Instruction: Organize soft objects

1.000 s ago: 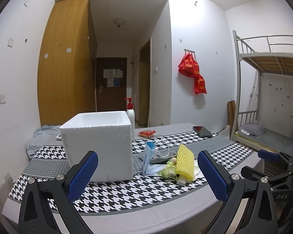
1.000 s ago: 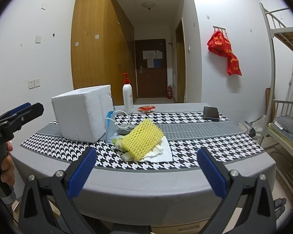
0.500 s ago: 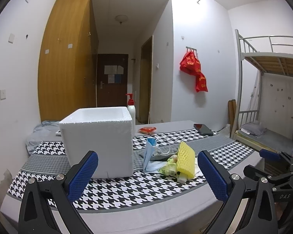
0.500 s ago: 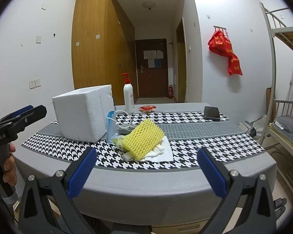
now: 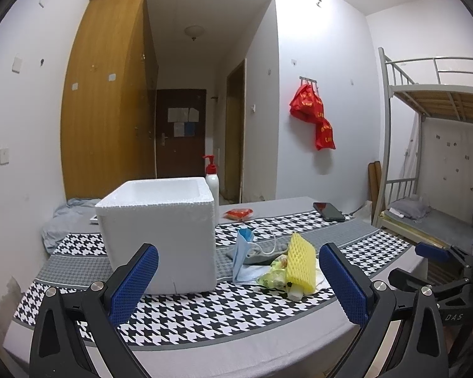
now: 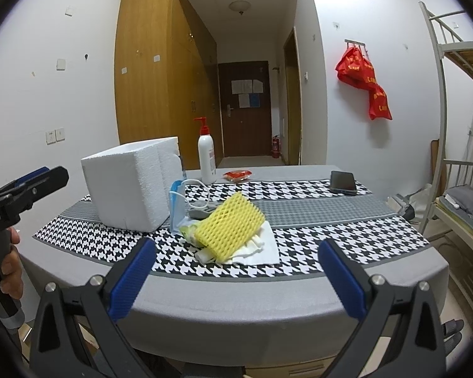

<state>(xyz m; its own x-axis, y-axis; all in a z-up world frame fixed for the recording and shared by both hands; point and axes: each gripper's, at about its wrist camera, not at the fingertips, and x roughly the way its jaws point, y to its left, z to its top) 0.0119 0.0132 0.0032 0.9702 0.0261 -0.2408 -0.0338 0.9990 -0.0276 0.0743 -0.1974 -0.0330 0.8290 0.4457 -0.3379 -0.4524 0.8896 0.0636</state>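
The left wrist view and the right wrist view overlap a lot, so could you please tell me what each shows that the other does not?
Only the left wrist view shows the inside of the foam box and the right gripper. Only the right wrist view shows a hand holding the left gripper and a fire extinguisher. Both show the yellow foam net, mask, bottle and phone.

Grey table, houndstooth runner, foam box

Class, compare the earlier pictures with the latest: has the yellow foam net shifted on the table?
No. In the right wrist view the yellow foam net lies where it did, propped on the white tissue beside the foam box.
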